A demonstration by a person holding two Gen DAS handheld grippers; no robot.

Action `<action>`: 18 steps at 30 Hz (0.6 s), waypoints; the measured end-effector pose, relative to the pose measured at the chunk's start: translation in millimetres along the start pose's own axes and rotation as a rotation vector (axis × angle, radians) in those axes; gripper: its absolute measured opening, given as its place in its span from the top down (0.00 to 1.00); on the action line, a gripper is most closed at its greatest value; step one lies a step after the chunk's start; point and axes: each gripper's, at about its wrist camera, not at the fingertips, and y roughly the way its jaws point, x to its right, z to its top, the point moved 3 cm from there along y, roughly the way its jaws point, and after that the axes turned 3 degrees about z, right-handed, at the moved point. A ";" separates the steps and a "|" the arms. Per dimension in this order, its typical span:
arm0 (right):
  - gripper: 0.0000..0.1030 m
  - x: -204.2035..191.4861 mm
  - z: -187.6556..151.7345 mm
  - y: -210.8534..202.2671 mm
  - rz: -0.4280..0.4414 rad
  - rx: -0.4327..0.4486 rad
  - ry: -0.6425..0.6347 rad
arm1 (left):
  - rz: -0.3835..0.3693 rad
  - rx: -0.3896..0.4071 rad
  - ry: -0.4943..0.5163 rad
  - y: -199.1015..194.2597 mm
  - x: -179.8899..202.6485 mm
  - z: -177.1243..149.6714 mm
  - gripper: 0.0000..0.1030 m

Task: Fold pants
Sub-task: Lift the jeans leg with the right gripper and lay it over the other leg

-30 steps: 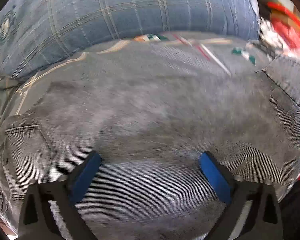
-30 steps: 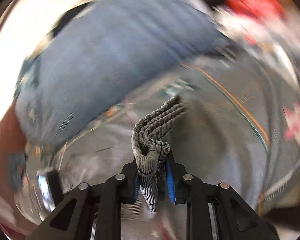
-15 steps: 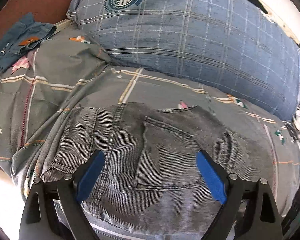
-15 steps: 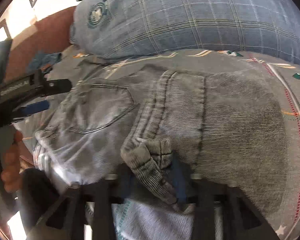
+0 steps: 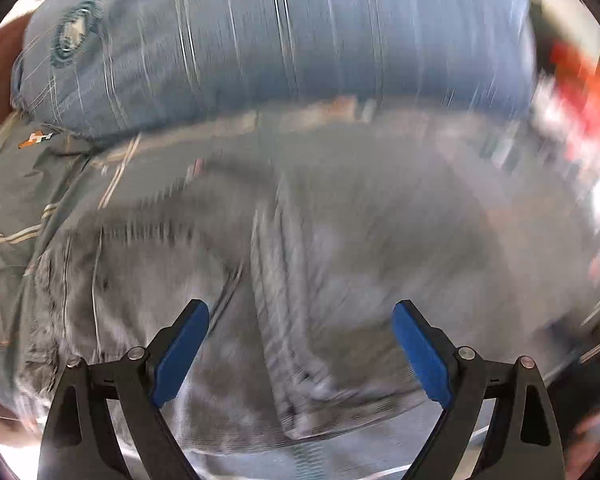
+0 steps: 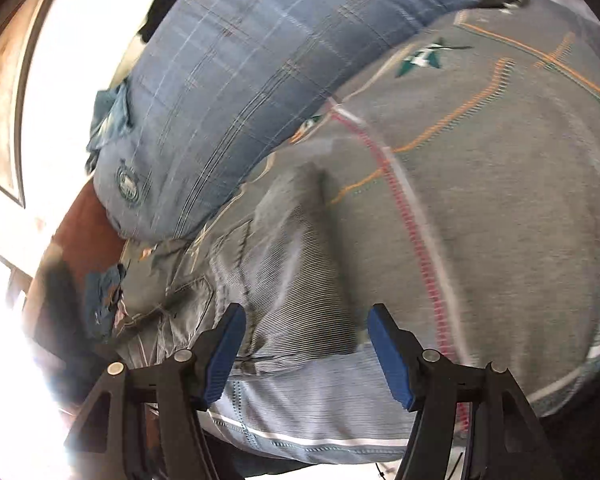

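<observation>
Right wrist view shows the grey pants lying folded on the patterned bedspread, directly ahead of and beneath the right gripper. Their long axis runs away from that gripper toward the blue plaid pillow, with the pocket side off to the picture's left. The gripper's blue pads stand well apart with nothing pressed between them; its jaws have just been opening, and the cloth now lies flat below the gap, not in it.

In the blurred left wrist view the pants spread across the whole lower picture, a thick seam running from the middle down toward the near edge between the fingers of the left gripper, which is also spread wide and empty.

Both grippers hang close over the near edge, so either could start the next fold; the left seems centred on the seam, the right nearer the smooth leg side.
</observation>
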 end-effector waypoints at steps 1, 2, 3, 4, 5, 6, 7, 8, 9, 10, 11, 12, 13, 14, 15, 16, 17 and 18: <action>0.35 -0.8 1.8 -4.9 0.011 -0.004 0.003 | 0.043 -0.063 0.033 18.0 1.0 -9.7 0.07; 0.35 -3.9 4.6 -4.2 0.027 -0.016 0.003 | 0.013 -0.040 0.007 22.5 -4.6 -15.7 0.07; 0.35 -9.3 8.3 -0.8 0.047 -0.032 -0.004 | 0.005 -0.033 -0.019 21.6 -10.3 -15.5 0.06; 0.35 -17.1 11.8 4.9 0.068 -0.047 -0.018 | 0.008 -0.052 -0.035 19.9 -14.1 -14.4 0.06; 0.35 -22.5 12.7 9.1 0.082 -0.055 -0.020 | 0.006 -0.043 -0.046 14.7 -15.7 -11.7 0.06; 0.35 -24.2 14.1 10.5 0.116 -0.070 -0.010 | 0.009 -0.022 -0.051 9.8 -17.1 -8.4 0.06; 0.35 -27.7 14.9 18.5 0.161 -0.099 0.007 | 0.023 0.012 -0.054 1.4 -18.7 -4.5 0.06; 0.35 -27.5 14.1 28.1 0.221 -0.147 0.032 | 0.026 0.045 -0.060 -7.9 -19.2 -1.6 0.06; 0.35 -22.3 11.9 41.7 0.257 -0.192 0.069 | 0.004 0.079 -0.073 -17.0 -19.0 2.1 0.06; 0.35 -12.2 9.4 52.8 0.209 -0.205 0.103 | -0.019 0.094 -0.079 -22.0 -17.2 3.7 0.06; 0.35 7.2 3.7 66.1 0.126 -0.247 0.171 | -0.037 0.100 -0.077 -24.0 -14.2 4.5 0.06; 0.37 12.3 4.0 66.6 0.162 -0.247 0.205 | -0.051 0.086 -0.059 -18.8 -9.5 5.0 0.06; 0.37 14.3 6.5 62.8 0.181 -0.248 0.231 | -0.039 0.051 -0.026 -6.4 -2.9 3.1 0.06; 0.36 9.6 12.1 57.8 0.184 -0.260 0.233 | 0.005 -0.002 0.006 11.4 1.4 -0.9 0.06; 0.36 -0.1 19.6 50.7 0.202 -0.247 0.203 | 0.028 -0.055 0.018 28.4 2.5 -8.0 0.06; 0.36 -14.3 30.4 42.8 0.230 -0.224 0.155 | 0.002 -0.034 -0.019 30.8 -1.0 -9.5 0.03; 0.36 -25.2 40.5 38.9 0.244 -0.209 0.124 | -0.014 -0.022 -0.055 30.1 -5.9 -9.5 0.03; 0.36 -31.0 46.9 37.2 0.249 -0.198 0.109 | -0.024 -0.033 -0.061 31.0 -7.2 -8.2 0.03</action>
